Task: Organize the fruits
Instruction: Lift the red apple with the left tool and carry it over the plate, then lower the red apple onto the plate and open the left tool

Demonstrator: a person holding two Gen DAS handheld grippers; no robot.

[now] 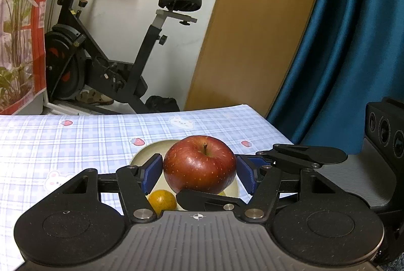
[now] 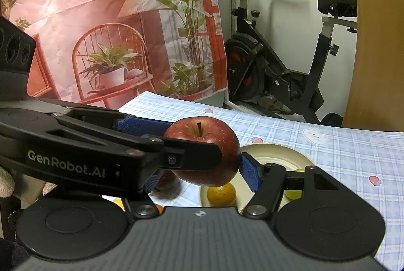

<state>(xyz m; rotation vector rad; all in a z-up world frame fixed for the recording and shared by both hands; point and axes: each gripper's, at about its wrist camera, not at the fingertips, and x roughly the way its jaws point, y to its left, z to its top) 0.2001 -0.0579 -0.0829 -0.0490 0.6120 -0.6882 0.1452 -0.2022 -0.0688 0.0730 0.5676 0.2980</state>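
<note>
Left wrist view first: the left gripper (image 1: 199,171) has its matte black linkage arms spread about half way, and the ribbed blue pads (image 1: 153,173) press on either flank of the apple (image 1: 199,164). It's a firm hold. The fruit is round and squat, glossy deep red with pale speckles, a yellowish blush around a short brown stem that stands upright. It hangs clear of the table, above a smooth cream plate (image 1: 147,153). A small orange (image 1: 161,201) with dimpled skin lies on the plate beneath. The right gripper (image 1: 218,173) reaches in from the right, with one black finger crossing in front of the apple and one behind. The tablecloth (image 1: 75,139) is a soft blue-and-white check dotted with strawberries and bunny faces.

Over to the right wrist view: same apple, centre frame, stem up. The right gripper's own blue pad touches its right side, and the opposite pad is mostly hidden behind the left gripper's finger, but the apple sits clasped between the two at a middling width. The left tool's pad lies against the far side. On the plate below sit the orange and a green fruit (image 2: 294,194), only partly seen.
</note>
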